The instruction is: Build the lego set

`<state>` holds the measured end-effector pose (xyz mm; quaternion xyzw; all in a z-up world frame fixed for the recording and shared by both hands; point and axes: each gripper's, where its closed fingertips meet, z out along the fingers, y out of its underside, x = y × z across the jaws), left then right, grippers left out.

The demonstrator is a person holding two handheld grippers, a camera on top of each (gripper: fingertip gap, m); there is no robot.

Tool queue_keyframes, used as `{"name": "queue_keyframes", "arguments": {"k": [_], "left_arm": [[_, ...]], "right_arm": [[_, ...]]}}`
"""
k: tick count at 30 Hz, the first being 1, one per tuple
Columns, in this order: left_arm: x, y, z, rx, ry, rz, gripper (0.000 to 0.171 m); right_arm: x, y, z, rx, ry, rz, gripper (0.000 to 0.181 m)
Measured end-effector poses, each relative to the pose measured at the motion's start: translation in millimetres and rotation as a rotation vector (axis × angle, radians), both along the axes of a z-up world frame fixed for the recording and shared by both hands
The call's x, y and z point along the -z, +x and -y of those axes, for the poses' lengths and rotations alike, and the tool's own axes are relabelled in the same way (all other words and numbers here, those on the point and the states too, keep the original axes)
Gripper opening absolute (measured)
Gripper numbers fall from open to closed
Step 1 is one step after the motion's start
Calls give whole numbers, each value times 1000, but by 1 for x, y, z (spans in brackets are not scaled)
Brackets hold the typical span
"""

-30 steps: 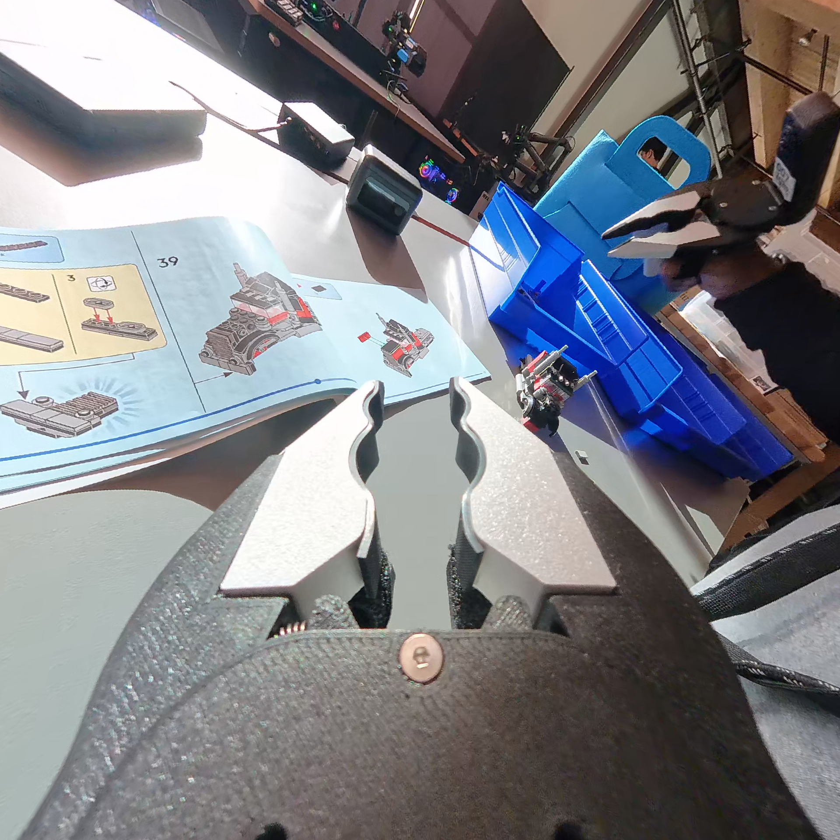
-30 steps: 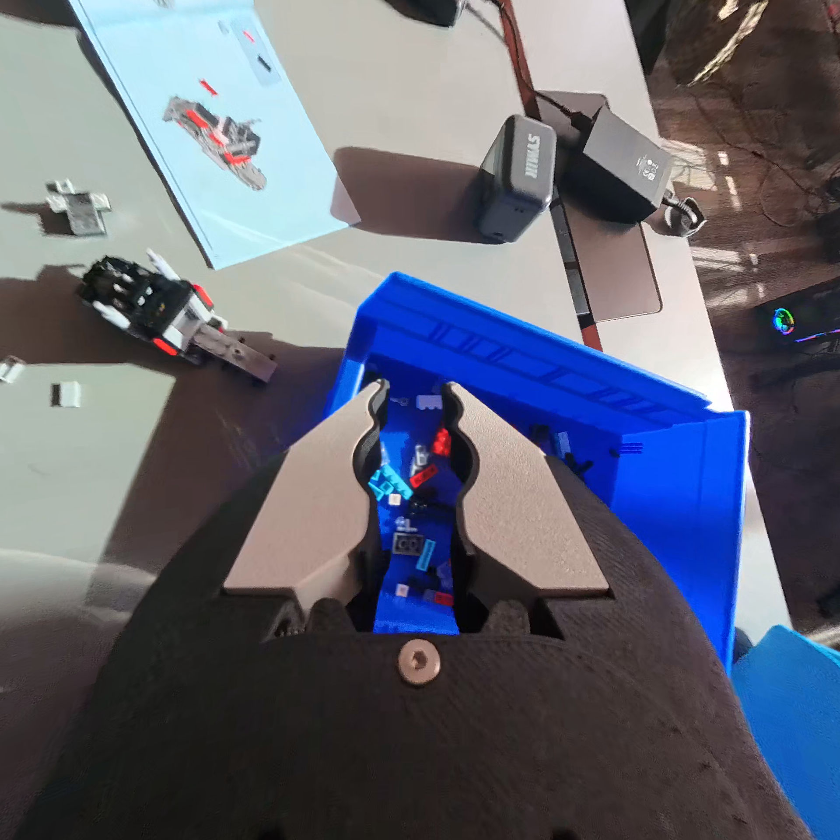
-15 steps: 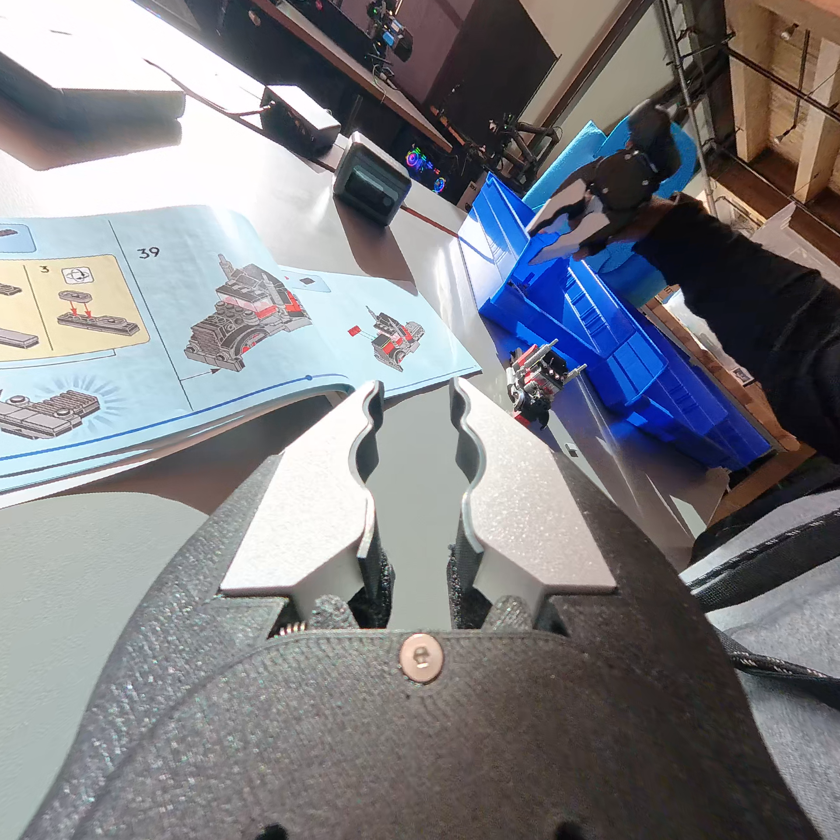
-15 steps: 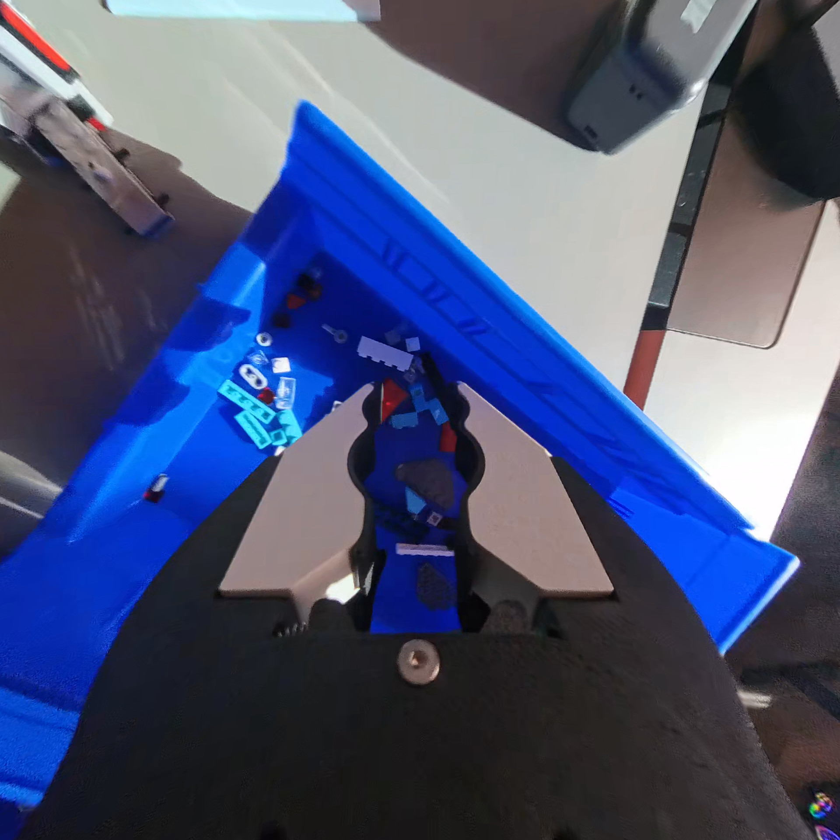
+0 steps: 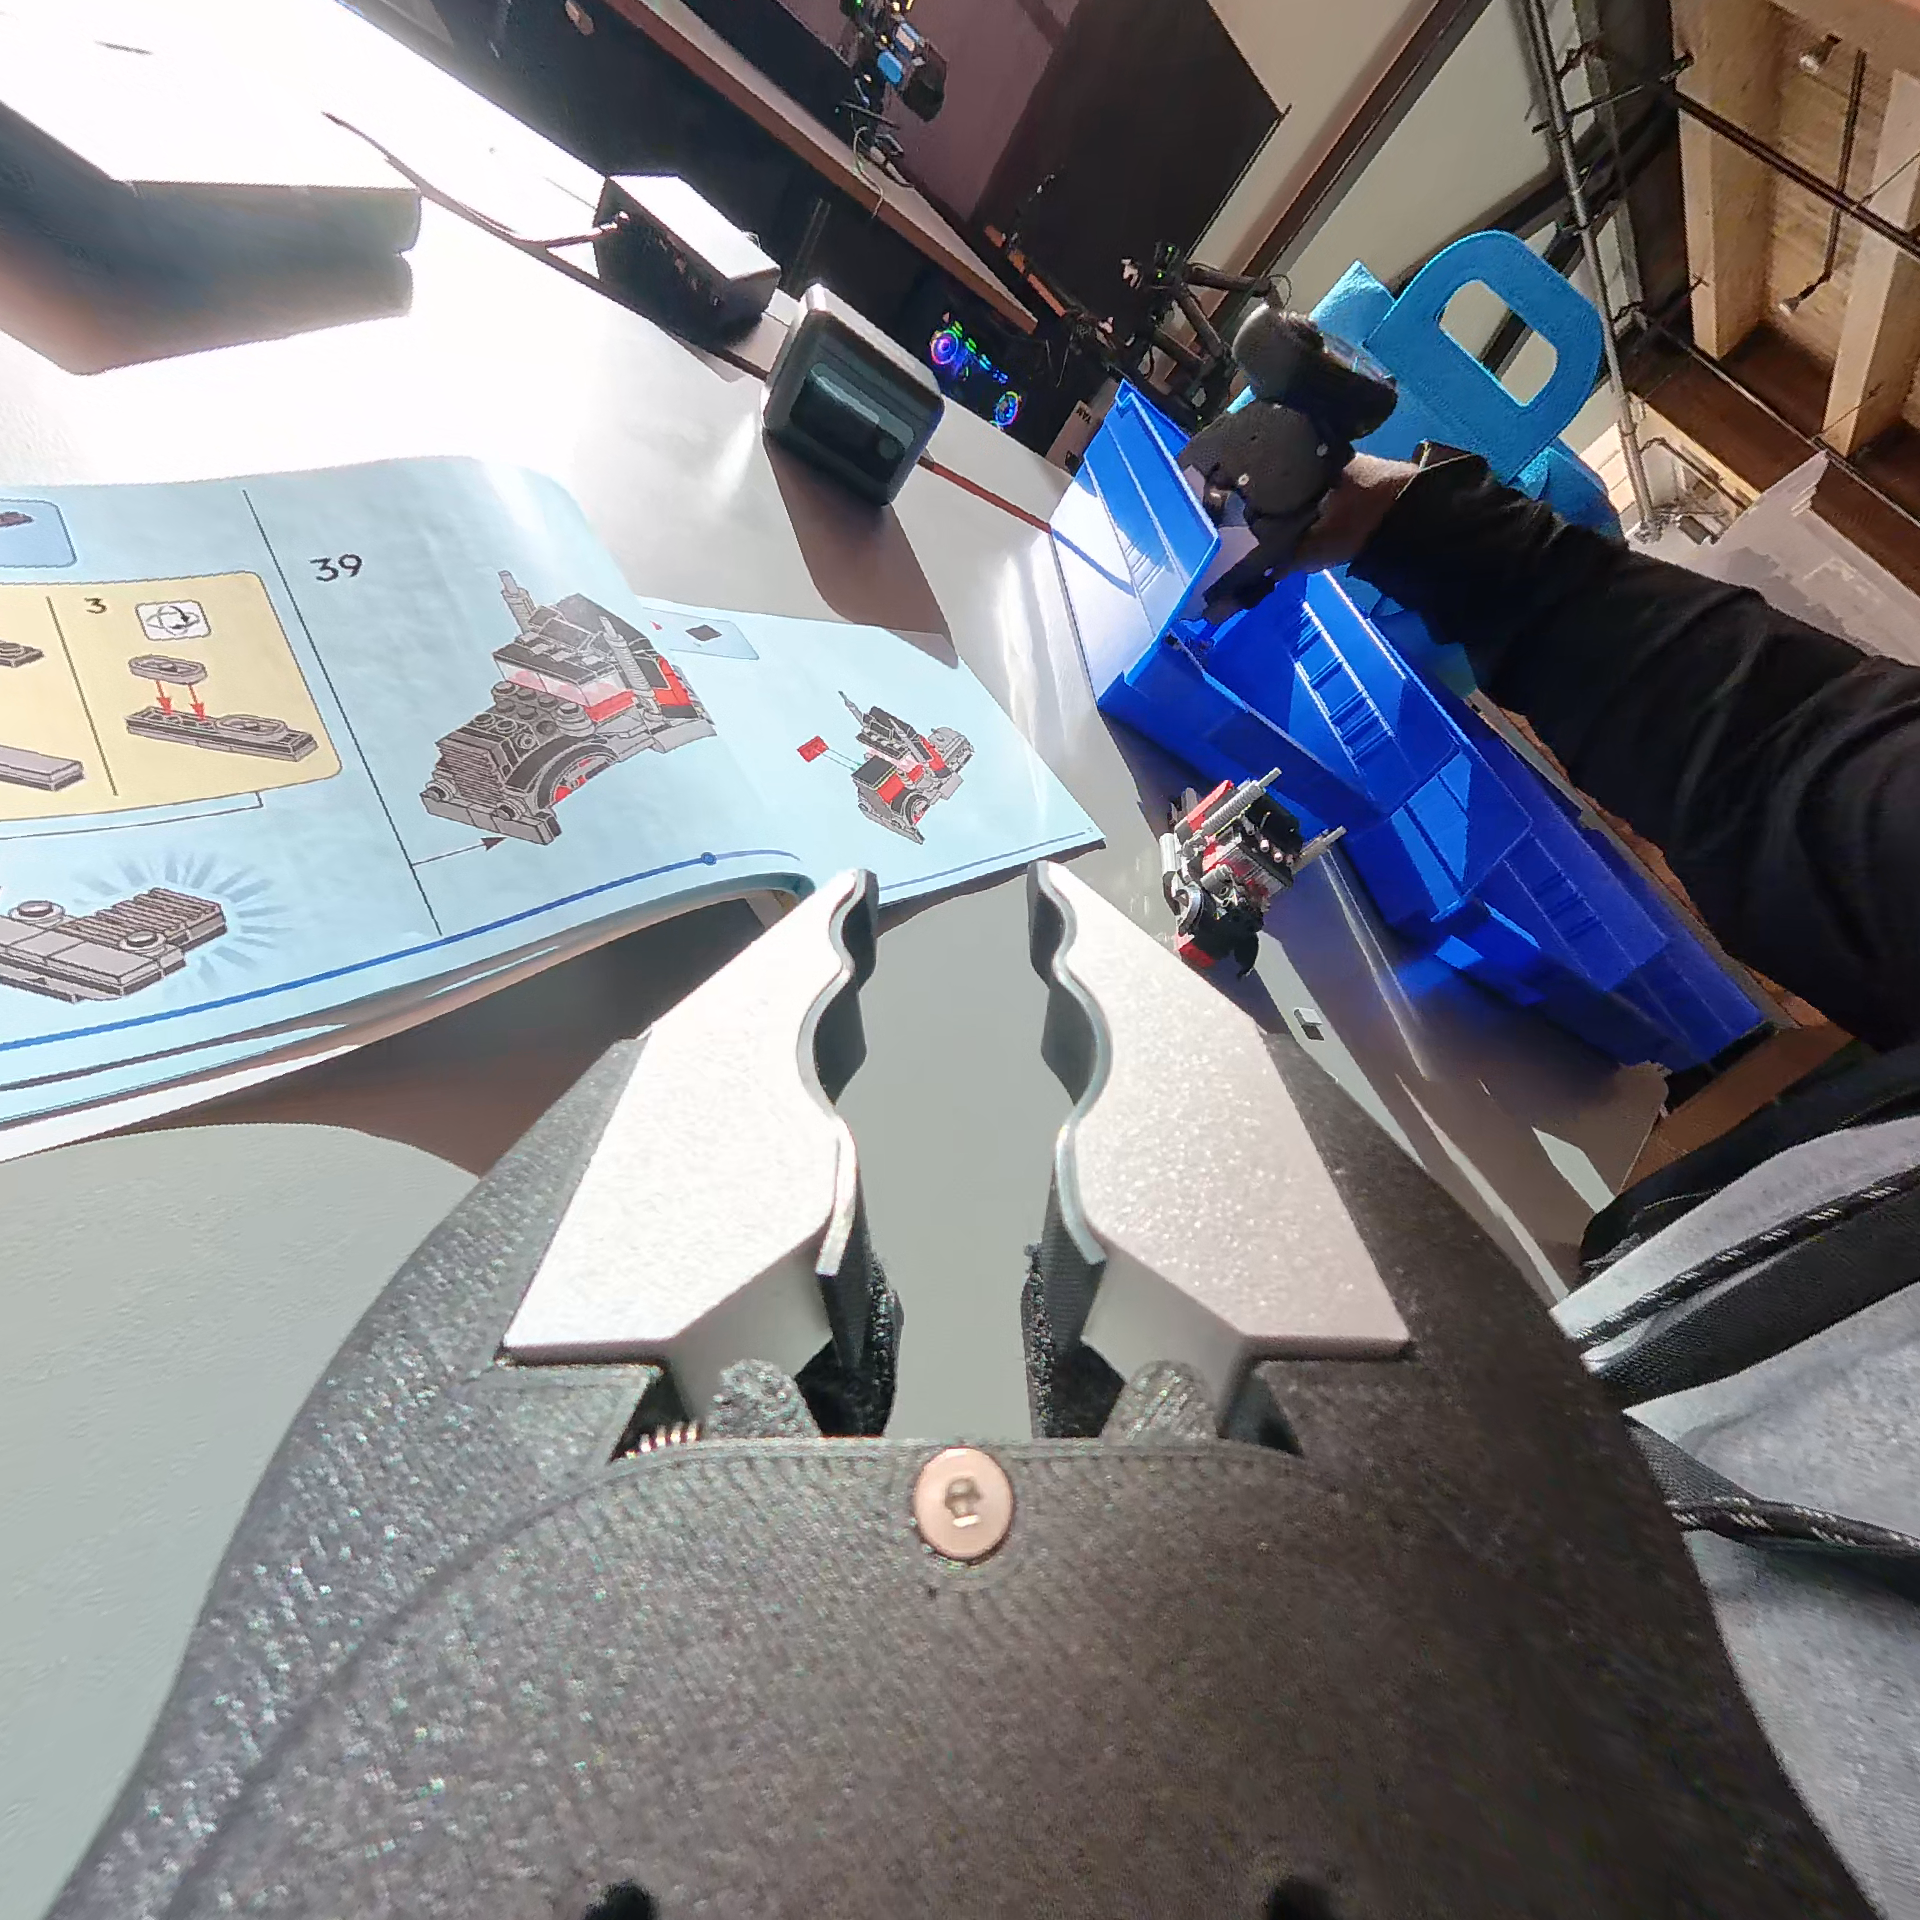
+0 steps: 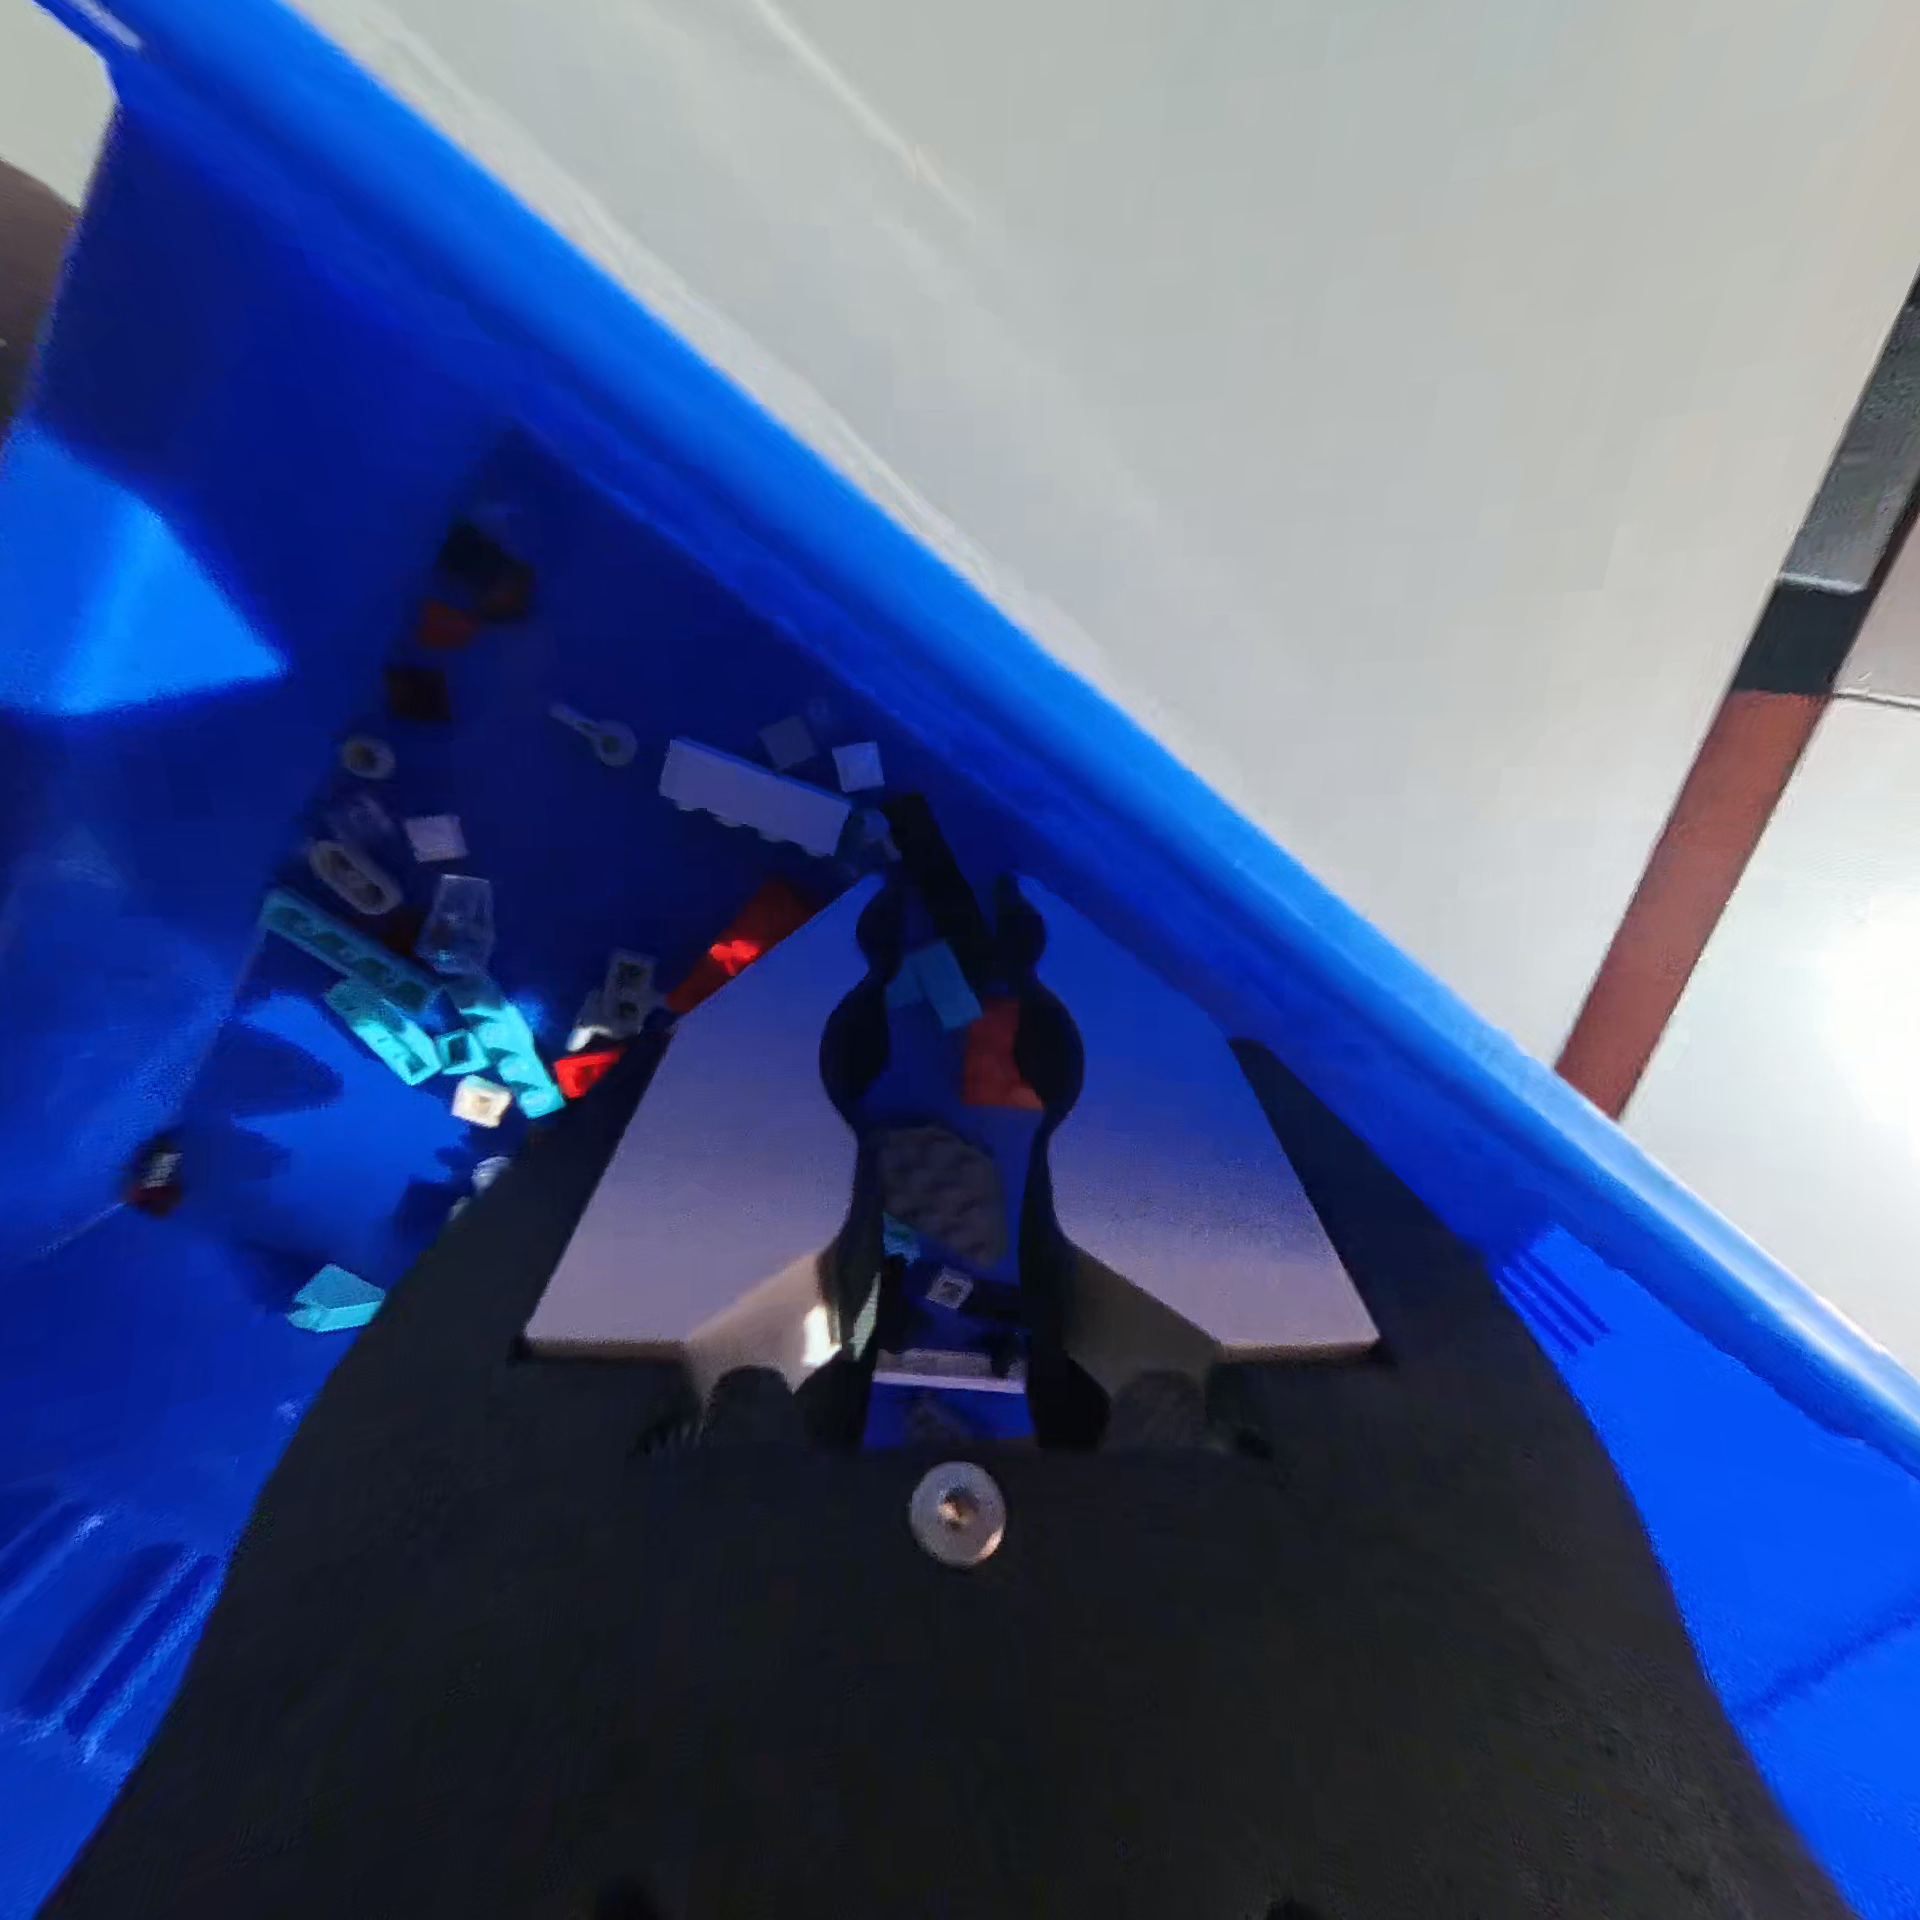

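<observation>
My right gripper (image 6: 940, 896) is down inside the blue bin (image 6: 935, 623), open with a narrow gap, above loose bricks. A long black piece (image 6: 928, 844) lies between its tips; I cannot tell if they touch it. Teal bricks (image 6: 416, 1003), a red brick (image 6: 743, 945) and a light grey plate (image 6: 753, 800) lie to its left. My left gripper (image 5: 951, 894) is open and empty, low over the table. The partly built black, red and grey model (image 5: 1231, 873) stands ahead right of it, beside the blue bin (image 5: 1351, 748). The right gripper (image 5: 1278, 457) also shows there, dipping into the bin.
The open instruction booklet (image 5: 416, 727) lies ahead left of my left gripper. A small loose piece (image 5: 1307, 1023) lies near the model. A grey power adapter (image 5: 852, 416) and a black box (image 5: 686, 260) sit farther back. A sleeved arm (image 5: 1714, 748) reaches over the bin. Tip to tip, the grippers are about 45 cm apart.
My right gripper has dropped from above the bin deep into it, toward the far wall, and its jaws have narrowed a little. My left gripper has barely moved.
</observation>
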<state>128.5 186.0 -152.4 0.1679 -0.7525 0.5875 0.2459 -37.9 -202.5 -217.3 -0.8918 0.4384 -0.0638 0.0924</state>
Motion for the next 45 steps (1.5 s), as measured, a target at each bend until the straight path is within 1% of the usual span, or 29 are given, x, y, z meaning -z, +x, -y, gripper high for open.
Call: {"name": "queue_keyframes", "arguments": {"k": [1,3,5,7,9,12,15,17,19,21,23,25,28,30,32,34,40,45], "left_arm": [[0,0,0,0,0,0,29],[0,0,0,1,-1,0,29],[0,0,0,0,-3,0,29],[-1,0,0,-1,-6,2,29],[-1,0,-1,-4,-8,4,29],[-1,1,-1,-9,-10,6,29],[-2,1,-1,-16,-13,12,29],[-1,-1,-1,-15,-6,16,29],[0,-7,-1,-2,1,15,29],[0,-21,-1,40,3,-14,29],[-2,-43,1,101,-12,-52,29],[-7,-68,4,178,-35,-98,29],[-5,-97,10,266,-17,-154,29],[3,-107,11,287,37,-134,29],[10,-111,9,304,78,-115,29],[11,-115,7,331,89,-130,29],[14,-117,5,348,117,-180,29],[13,-113,4,330,113,-217,25]], "right_arm": [[0,-2,-2,20,28,-12,14],[0,-3,-2,37,26,-12,12],[-1,-6,2,38,-37,-15,10],[-10,-6,0,48,-74,16,10],[-28,-4,-9,75,-68,76,10],[-67,-3,-30,116,-54,196,10],[-110,-3,-63,195,-27,335,10],[-136,-3,-97,267,18,423,9],[-153,-4,-141,347,106,494,9],[-158,-4,-196,393,243,546,9],[-152,-1,-250,423,388,579,9],[-134,7,-296,443,494,599,9],[-95,22,-342,486,558,598,9],[-68,29,-362,518,588,550,9],[-45,32,-368,530,542,516,9],[-38,36,-373,520,521,529,9],[-41,46,-382,455,458,600,9],[-44,51,-388,409,400,624,9]]}}
